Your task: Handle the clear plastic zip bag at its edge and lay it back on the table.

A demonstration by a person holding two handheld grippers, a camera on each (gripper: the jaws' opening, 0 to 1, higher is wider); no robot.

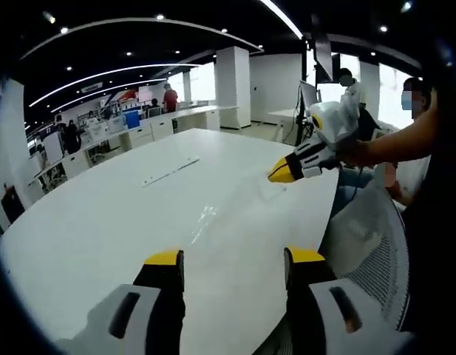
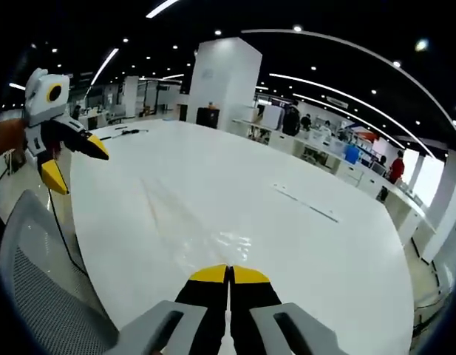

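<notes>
Left claw [image 1: 233,268]: jaws spread, hovering over the near edge of the white bench [image 1: 102,222]. Right claw [image 2: 229,275]: jaws pressed together, nothing visibly pinched. Clear plastic zip bag [image 2: 202,225]: flat on the bench, just beyond the right claw's tips. Grey mesh chair [image 2: 35,281]: beside the bench edge.

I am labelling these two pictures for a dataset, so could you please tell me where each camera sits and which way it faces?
Left gripper view: rides on the left gripper, jaws apart, facing across the white oval table at the clear plastic zip bag; the right gripper and a forearm enter from the right.
Right gripper view: rides on the right gripper, jaws together, facing over the bag; the left gripper shows at left.
Shared: table, bag, grey mesh chair.
</notes>
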